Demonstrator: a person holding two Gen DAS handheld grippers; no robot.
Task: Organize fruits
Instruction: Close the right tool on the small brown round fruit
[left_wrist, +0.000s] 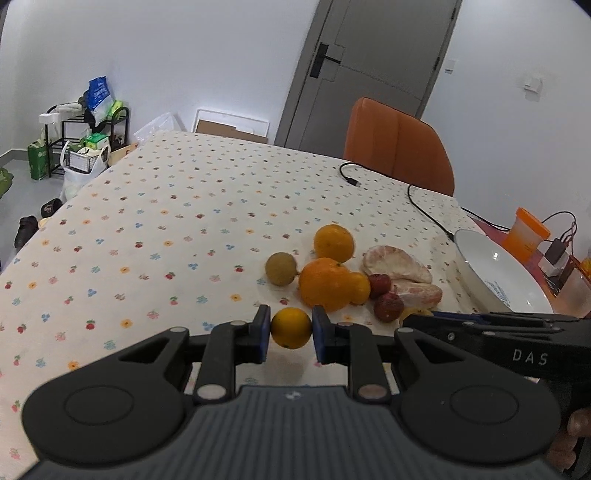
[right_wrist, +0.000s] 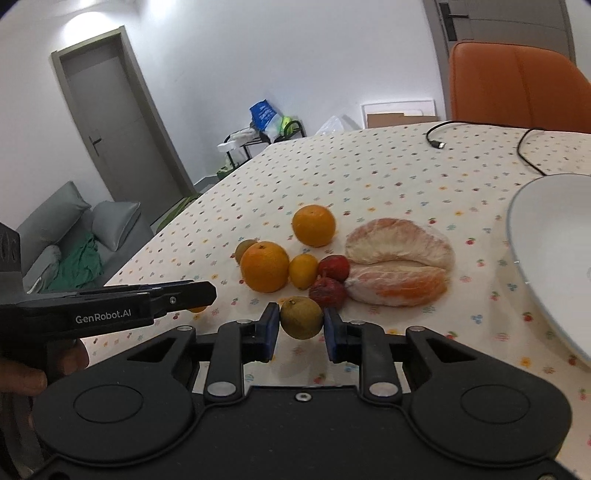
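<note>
Grippers both clamped: left gripper (left_wrist: 291, 328) on small orange (left_wrist: 291, 328), right gripper (right_wrist: 301, 322) on green fruit (right_wrist: 301, 317), w/ plate (right_wrist: 546, 266) far right on surface (left_wrist: 166, 221)

On the table (right_wrist: 369, 173) there are two big oranges (right_wrist: 264, 266), one at the 12 o'clock side of the group and one near its centre. There are two small yellow-orange citrus fruits (right_wrist: 303, 270), two brownish-green round fruits (right_wrist: 301, 317), two dark red fruits (right_wrist: 333, 268) and two peeled pomelo pieces (right_wrist: 400, 242). At 3 o'clock there is one white plate (right_wrist: 532, 236). One black cable (right_wrist: 439, 144) lies at the far side.
</note>
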